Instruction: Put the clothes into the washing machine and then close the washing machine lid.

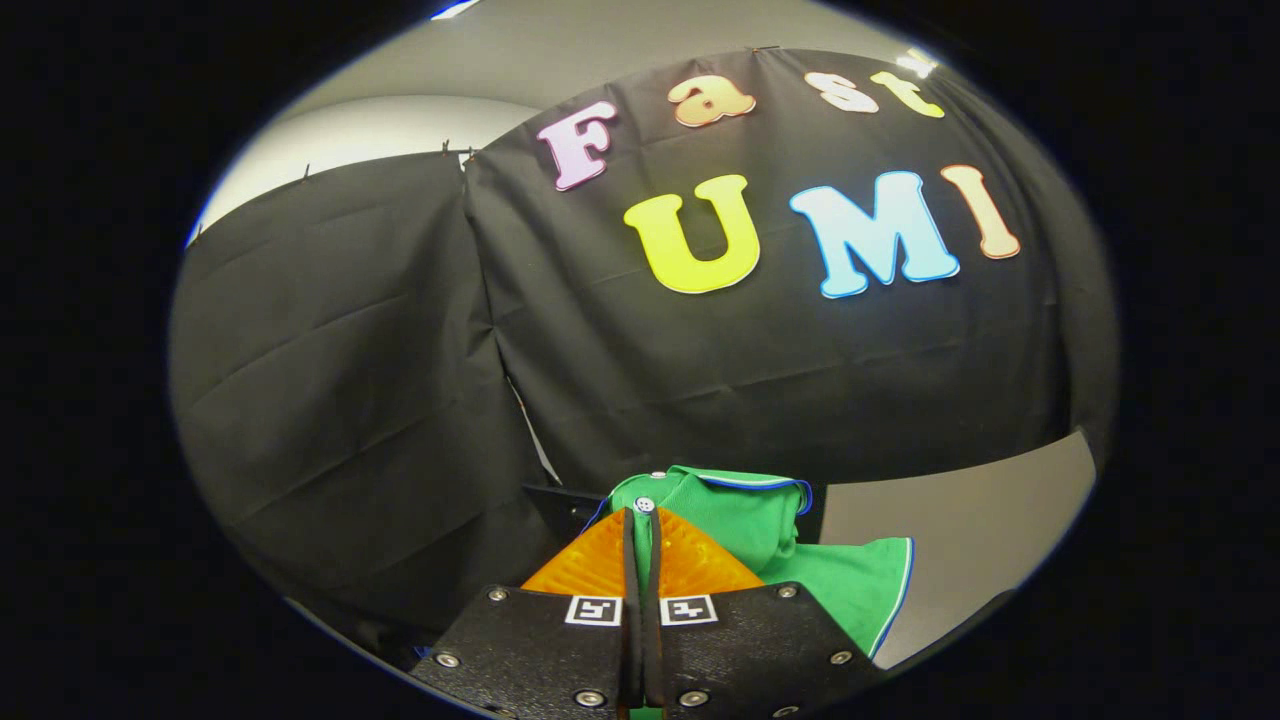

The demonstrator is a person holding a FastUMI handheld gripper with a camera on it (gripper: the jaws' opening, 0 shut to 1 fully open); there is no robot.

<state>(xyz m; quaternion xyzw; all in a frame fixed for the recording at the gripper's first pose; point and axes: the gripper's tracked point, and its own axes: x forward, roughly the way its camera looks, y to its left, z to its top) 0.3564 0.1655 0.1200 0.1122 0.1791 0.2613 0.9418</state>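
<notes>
A green shirt with blue trim and small buttons hangs bunched at my gripper. The two fingers stand closed against each other, and a strip of the green cloth is pinched between them. The shirt's collar rises just past the fingertips and a sleeve or hem trails off to the right of the fingers. The garment is lifted off any surface, held up in front of the booth's black cloth wall.
A grey surface lies beyond the shirt to the right. The black cloth wall hangs close ahead and to the left, with a pale wall and ceiling above it.
</notes>
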